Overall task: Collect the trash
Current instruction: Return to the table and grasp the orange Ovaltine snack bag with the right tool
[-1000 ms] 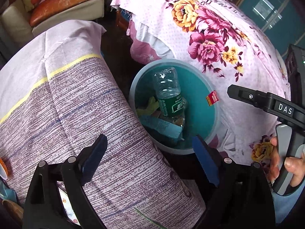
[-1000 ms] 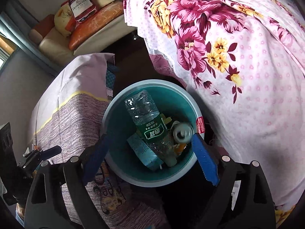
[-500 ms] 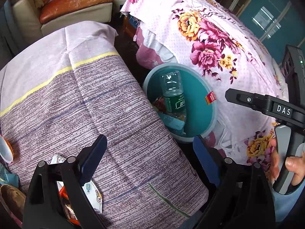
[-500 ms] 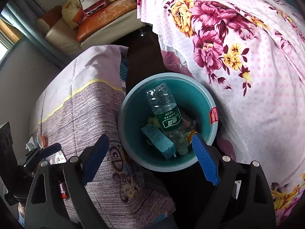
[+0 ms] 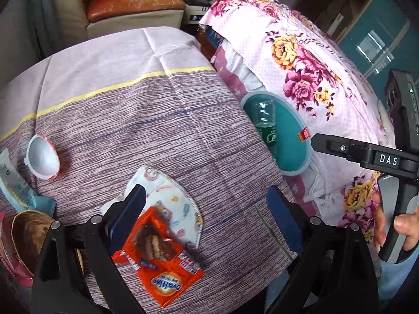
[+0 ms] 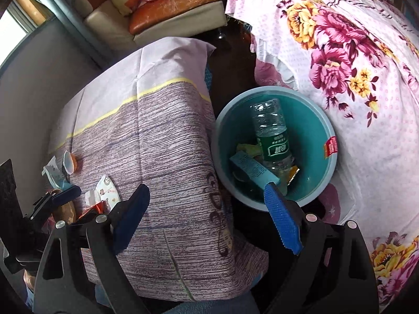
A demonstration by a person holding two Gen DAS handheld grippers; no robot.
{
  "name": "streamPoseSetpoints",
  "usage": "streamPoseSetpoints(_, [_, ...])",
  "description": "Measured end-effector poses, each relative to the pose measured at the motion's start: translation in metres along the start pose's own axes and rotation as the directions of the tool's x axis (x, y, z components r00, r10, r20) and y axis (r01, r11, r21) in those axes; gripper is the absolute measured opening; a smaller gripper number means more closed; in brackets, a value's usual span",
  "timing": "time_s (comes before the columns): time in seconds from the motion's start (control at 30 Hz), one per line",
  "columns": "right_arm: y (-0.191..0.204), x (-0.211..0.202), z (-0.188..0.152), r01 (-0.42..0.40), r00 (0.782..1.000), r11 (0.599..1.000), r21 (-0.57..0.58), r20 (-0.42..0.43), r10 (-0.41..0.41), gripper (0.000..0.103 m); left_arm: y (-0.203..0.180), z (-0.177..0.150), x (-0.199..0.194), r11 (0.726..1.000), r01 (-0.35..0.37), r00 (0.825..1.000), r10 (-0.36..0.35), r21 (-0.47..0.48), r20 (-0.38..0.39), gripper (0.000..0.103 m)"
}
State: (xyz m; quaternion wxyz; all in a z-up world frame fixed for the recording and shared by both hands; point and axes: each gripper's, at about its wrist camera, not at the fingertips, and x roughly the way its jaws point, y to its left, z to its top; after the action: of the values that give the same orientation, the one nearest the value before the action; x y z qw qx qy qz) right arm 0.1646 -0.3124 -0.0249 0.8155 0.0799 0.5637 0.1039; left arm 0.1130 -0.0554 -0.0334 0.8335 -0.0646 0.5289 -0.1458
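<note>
A teal trash bin [image 6: 328, 180] stands between the table and the bed; it holds a plastic bottle [image 6: 272, 133], a blue carton [image 6: 251, 168] and scraps. The bin also shows in the left wrist view [image 5: 301, 164]. On the striped tablecloth [image 5: 146, 120] lie an orange Ovaltine wrapper [image 5: 159, 259], a white face mask [image 5: 170, 193], a small white cup [image 5: 42, 157] and a light blue wrapper [image 5: 15, 191]. My left gripper [image 5: 207, 217] is open and empty, just above the wrapper and mask. My right gripper [image 6: 207, 217] is open and empty above the table's edge beside the bin.
A floral bedspread [image 5: 301, 73] covers the bed to the right of the bin. A sofa with an orange cushion [image 5: 131, 2] stands behind the table. A brown bowl-like item [image 5: 26, 233] sits at the table's left edge.
Both grippers have pulled back and left from the bin. The left one now hangs over the table, where the wrapper, mask and cup have come into view. Both stay open.
</note>
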Motion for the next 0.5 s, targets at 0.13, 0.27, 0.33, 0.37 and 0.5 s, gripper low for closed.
streamPoseSetpoints(0.13, [0.034,0.013,-0.011,-0.021,0.999,0.998,-0.056,-0.044,0.018,0.085,0.033,-0.017,-0.018,0.999,-0.032,0.999,0.033,-0.039,0.021,0.093])
streamPoseSetpoints(0.27, [0.065,0.024,-0.023,-0.040,0.996,0.994,-0.099,-0.082,0.032,0.085,0.064,-0.034,-0.038,0.995,-0.073,0.996,0.076,-0.070,0.044,0.094])
streamPoseSetpoints(0.33, [0.079,0.031,-0.029,-0.048,0.994,0.991,-0.122,-0.102,0.036,0.085,0.079,-0.043,-0.046,0.993,-0.090,0.994,0.094,-0.082,0.054,0.094])
streamPoseSetpoints(0.37, [0.088,0.037,-0.034,-0.056,0.992,0.989,-0.135,-0.118,0.040,0.085,0.086,-0.047,-0.050,0.991,-0.101,0.993,0.106,-0.089,0.056,0.094])
streamPoseSetpoints(0.5, [0.117,0.055,-0.051,-0.088,0.982,0.980,-0.176,-0.182,0.056,0.085,0.114,-0.063,-0.062,0.983,-0.148,0.985,0.156,-0.112,0.071,0.094])
